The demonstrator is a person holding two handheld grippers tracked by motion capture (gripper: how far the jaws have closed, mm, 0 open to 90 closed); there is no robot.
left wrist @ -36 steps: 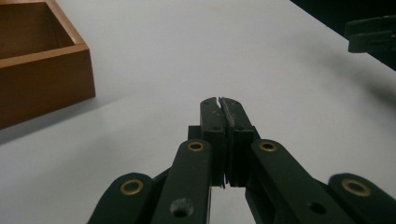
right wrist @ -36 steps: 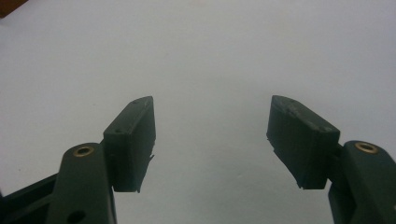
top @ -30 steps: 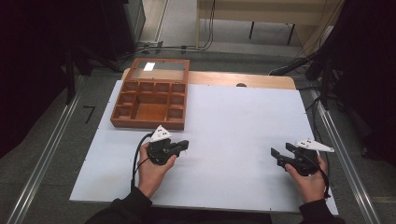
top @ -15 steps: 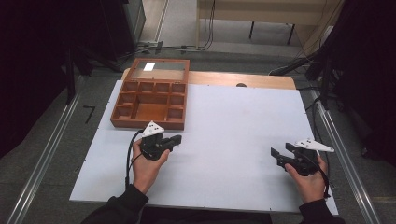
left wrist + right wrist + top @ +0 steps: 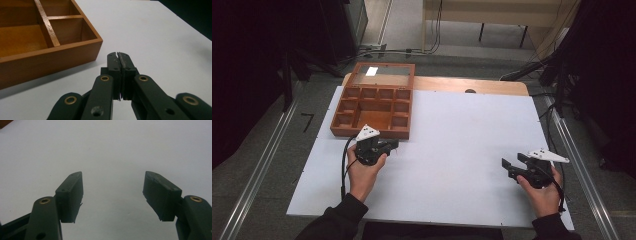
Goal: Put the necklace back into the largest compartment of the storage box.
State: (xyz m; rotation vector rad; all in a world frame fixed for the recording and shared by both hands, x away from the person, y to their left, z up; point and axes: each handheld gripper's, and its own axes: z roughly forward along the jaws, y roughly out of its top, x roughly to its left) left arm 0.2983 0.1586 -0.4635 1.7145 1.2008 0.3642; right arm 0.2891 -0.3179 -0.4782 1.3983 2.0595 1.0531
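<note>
A brown wooden box [image 5: 373,107] with several compartments and its lid folded back stands at the table's far left. My left gripper [image 5: 393,145] is just in front of the box's near right corner [image 5: 98,41], jaws pressed together with nothing between them [image 5: 118,55]. My right gripper [image 5: 508,165] rests low over the white table near the front right, jaws wide apart and empty [image 5: 113,195].
The white tabletop [image 5: 462,135] stretches between the two hands. A strip of bare wood [image 5: 472,85] runs along the far edge. Metal rails [image 5: 262,160] flank the table on the floor. Dark equipment and cables stand behind.
My left gripper has moved forward and left, up to the box's near edge. The right gripper has stayed in place.
</note>
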